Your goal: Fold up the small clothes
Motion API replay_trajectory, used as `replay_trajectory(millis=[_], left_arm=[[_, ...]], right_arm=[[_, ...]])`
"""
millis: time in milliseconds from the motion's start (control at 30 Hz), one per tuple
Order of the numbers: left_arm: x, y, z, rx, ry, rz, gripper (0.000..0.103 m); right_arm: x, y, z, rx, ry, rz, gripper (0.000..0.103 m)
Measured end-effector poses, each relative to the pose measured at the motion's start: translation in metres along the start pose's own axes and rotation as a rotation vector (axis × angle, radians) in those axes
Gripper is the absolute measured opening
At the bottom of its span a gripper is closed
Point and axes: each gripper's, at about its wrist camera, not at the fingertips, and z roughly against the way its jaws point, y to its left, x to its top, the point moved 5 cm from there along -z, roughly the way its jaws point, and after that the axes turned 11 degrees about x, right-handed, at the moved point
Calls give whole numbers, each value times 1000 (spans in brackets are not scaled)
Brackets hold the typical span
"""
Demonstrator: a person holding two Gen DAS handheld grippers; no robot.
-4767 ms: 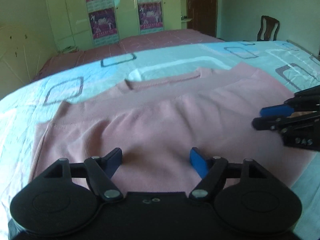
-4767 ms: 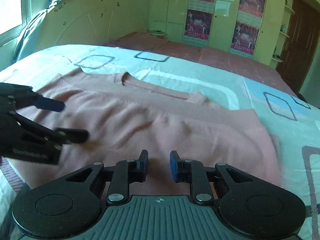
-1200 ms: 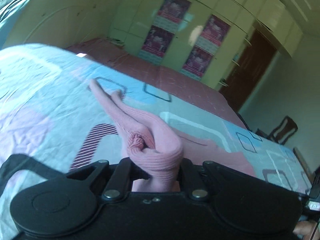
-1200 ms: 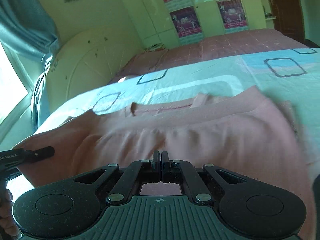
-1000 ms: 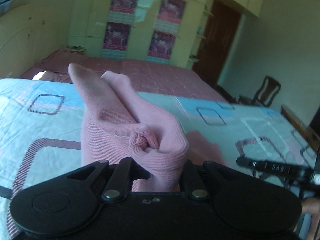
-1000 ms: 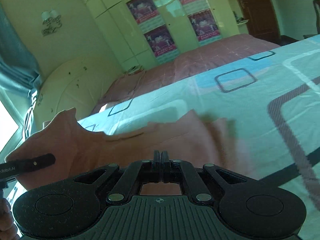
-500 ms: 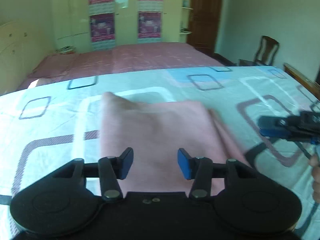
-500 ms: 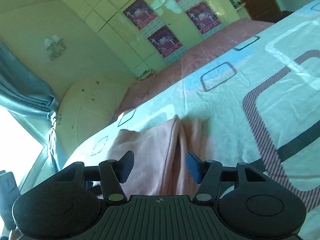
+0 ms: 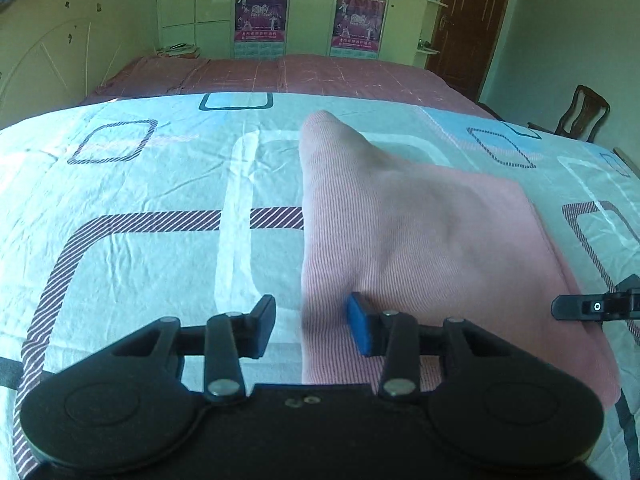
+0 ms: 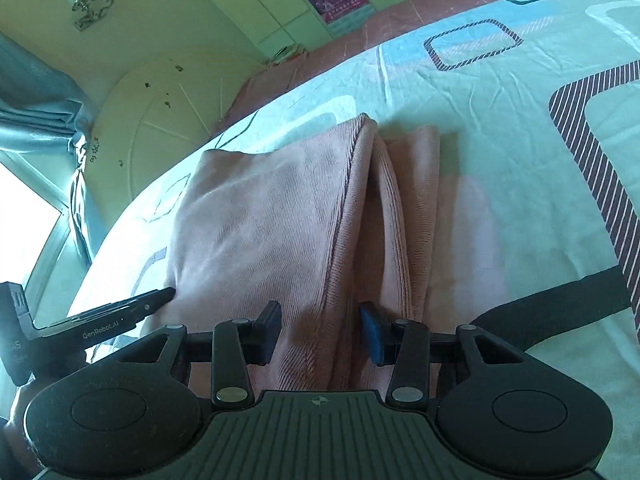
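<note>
A pink knit sweater lies folded into a rough rectangle on the patterned bed sheet. My left gripper hangs low over its near left corner. The jaws are closing, the cloth's left edge runs between them, and the pads do not press on it. In the right wrist view the sweater shows stacked folded edges on its right side. My right gripper is over the near end of those edges. Its jaws are closing with the folds between them, unpinched. Each view catches the other gripper's finger at its edge.
The sheet covers a wide bed, with a maroon spread beyond it. A cream headboard and a curtain stand to the left. A wardrobe with posters, a brown door and a wooden chair line the far walls.
One second ago both grippers were shut on the lifted sweater. They have let go, the sweater now lies folded flat, and both grippers have sunk toward it with jaws apart.
</note>
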Motion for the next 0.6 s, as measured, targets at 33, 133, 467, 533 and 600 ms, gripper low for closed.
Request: replay_trajectory(millis=[33,133,467,533,600], left_arm=[[0,0,-1,-4,1,-1,39],[-1,1,-1,-16,1,-2,39],[21,-14,26,-46,-122,-88,22],[21,-31,16,-106,-66,-147,22],[13,-45,1,-97,-21,-211,23]], right_arm=[[1,2,-1,-8,5,12,44],[1,3,-6,-5,23,17,44],[20,57,22,-119,-37,309,8],[19,53,33,-138,-40,315,8],[10,28,27,-167,-1,248,8]])
